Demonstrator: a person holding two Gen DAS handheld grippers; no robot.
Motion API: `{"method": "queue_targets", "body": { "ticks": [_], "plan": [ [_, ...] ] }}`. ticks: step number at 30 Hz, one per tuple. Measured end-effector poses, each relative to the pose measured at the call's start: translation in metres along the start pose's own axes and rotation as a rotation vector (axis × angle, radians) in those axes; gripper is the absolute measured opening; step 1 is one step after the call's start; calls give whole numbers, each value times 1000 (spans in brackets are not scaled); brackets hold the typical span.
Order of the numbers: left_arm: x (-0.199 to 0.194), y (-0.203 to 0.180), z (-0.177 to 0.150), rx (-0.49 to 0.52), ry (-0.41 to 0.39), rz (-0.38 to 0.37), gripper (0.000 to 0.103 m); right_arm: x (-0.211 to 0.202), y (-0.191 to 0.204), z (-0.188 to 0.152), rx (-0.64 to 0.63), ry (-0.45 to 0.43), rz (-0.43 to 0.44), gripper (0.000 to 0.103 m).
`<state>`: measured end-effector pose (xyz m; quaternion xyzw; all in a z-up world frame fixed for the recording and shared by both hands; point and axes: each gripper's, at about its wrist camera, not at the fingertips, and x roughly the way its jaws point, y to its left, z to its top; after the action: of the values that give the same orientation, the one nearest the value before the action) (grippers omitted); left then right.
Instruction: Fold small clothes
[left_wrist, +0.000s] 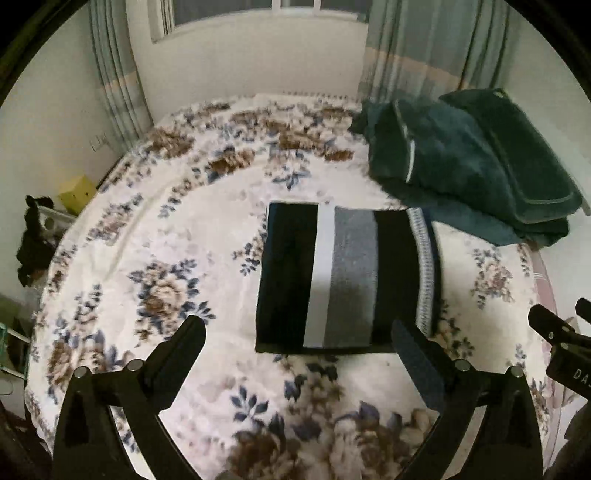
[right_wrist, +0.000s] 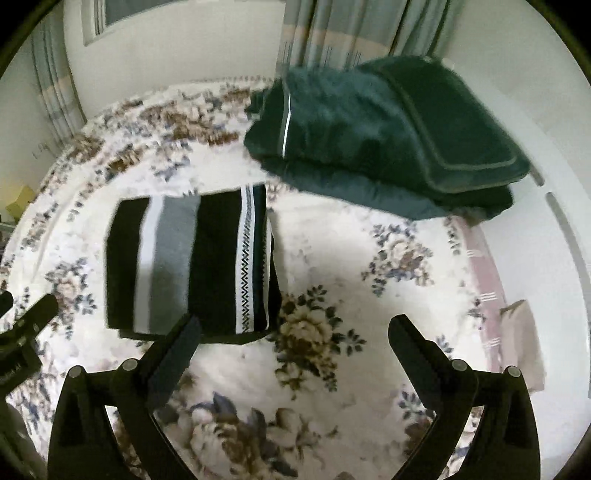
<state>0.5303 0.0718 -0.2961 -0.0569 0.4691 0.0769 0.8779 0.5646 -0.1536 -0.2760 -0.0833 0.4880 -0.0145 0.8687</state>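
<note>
Now the folded striped garment (left_wrist: 343, 277) lies flat, stripes running away (both tools spread, empty).

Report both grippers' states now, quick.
Left gripper: open, holding nothing, just short of the folded striped garment.
Right gripper: open, holding nothing, above the floral blanket.

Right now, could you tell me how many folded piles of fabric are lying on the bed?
2: the striped garment mid-bed, before both open grippers, and the dark green blanket at the far right corner. Nothing suggests hidden ones.
</note>
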Motion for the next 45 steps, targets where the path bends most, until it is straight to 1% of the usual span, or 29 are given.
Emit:
{"method": "queue_targets", "body": {
  "ticks": [3, 4, 5, 6, 7, 12, 17, 21, 25, 32, 34, 38, 45],
  "plan": [
    [-53, -1, -5, 1, -48, 17, 103, -57, -8, -9, 4, -43, -2, 103],
    [-73, -1, -7, 1, -66, 30, 103, -85, -13, -13, 11, -63, 3, 103],
    [-85, -1, -10, -1, -75, 34, 103, -97, -15, -15, 15, -71, 7, 103],
    [-106, -1, -12, -1, -91, 34, 103, -124, -20, -20, 24, -88, 15, 103],
    [-116, 0, -14, -3, -98, 33, 103, -139, -22, -23, 25, -99, 18, 103],
    [-197, -2, -29, -9, -167, 25, 103, -236, -38, -49, 18, -192, 32, 103],
    [-259, -7, -45, 0, -235, 14, 103, -310, -54, -77, 30, -259, 45, 103],
    [-291, -10, -59, 8, -266, 18, 103, -352, -63, -99, 27, -289, 65, 103],
    [-312, -10, -70, 0, -289, 17, 103, -384, -72, -115, 18, -323, 62, 103],
    [-335, -15, -85, -1, -315, 13, 103, -418, -88, -130, 13, -365, 67, 103],
    [-342, -18, -88, -5, -326, 28, 103, -421, -92, -130, 10, -370, 74, 103],
    [-349, -22, -95, -5, -333, 19, 103, -424, -96, -132, 8, -378, 81, 103],
    [-357, -25, -101, -9, -337, 31, 103, -427, -99, -134, 5, -378, 88, 103]
  ]
}}
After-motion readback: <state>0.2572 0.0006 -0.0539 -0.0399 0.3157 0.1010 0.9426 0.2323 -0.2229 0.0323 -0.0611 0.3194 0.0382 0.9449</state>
